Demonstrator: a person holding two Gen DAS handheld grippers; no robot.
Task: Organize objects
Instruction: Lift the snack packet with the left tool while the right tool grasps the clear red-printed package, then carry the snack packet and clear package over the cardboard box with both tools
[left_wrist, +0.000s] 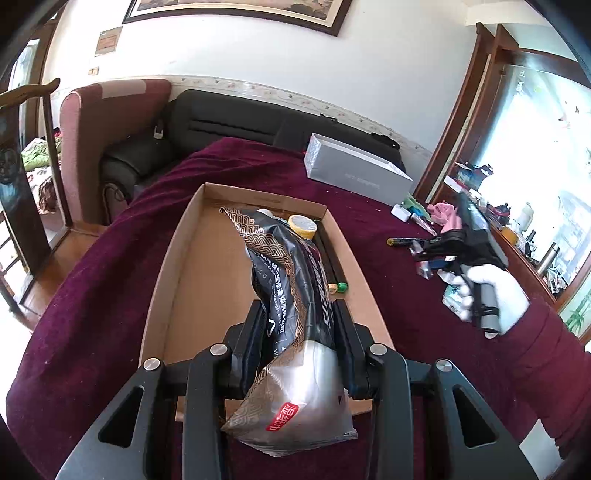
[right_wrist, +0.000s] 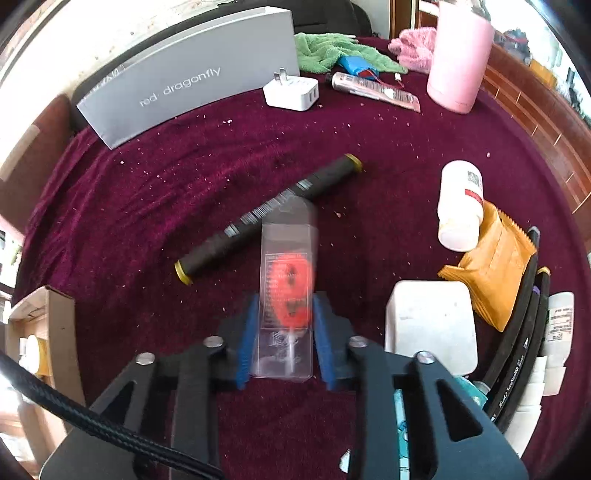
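Note:
My left gripper (left_wrist: 299, 310) is shut on a black, gold and silver snack bag (left_wrist: 284, 258), which hangs over an open cardboard box (left_wrist: 184, 266) on the maroon cloth. A yellow-lidded jar (left_wrist: 303, 226) and black markers (left_wrist: 332, 258) lie in the box. My right gripper (right_wrist: 284, 299) has its blue pads (right_wrist: 245, 332) shut on a clear plastic pack (right_wrist: 288, 258) with a red-orange item inside, just above the cloth. A black marker with yellow ends (right_wrist: 266, 218) lies right behind the pack. In the left wrist view a white-gloved hand (left_wrist: 491, 295) holds the right gripper to the right of the box.
A grey "red dragonfly" box (right_wrist: 192, 74), a white charger (right_wrist: 291, 92), a tube (right_wrist: 373, 90), a pink tumbler (right_wrist: 460, 55) and green cloth (right_wrist: 332, 51) sit at the back. On the right are a white bottle (right_wrist: 460, 206), an orange packet (right_wrist: 495, 266), a white block (right_wrist: 430, 325) and more markers (right_wrist: 517, 332).

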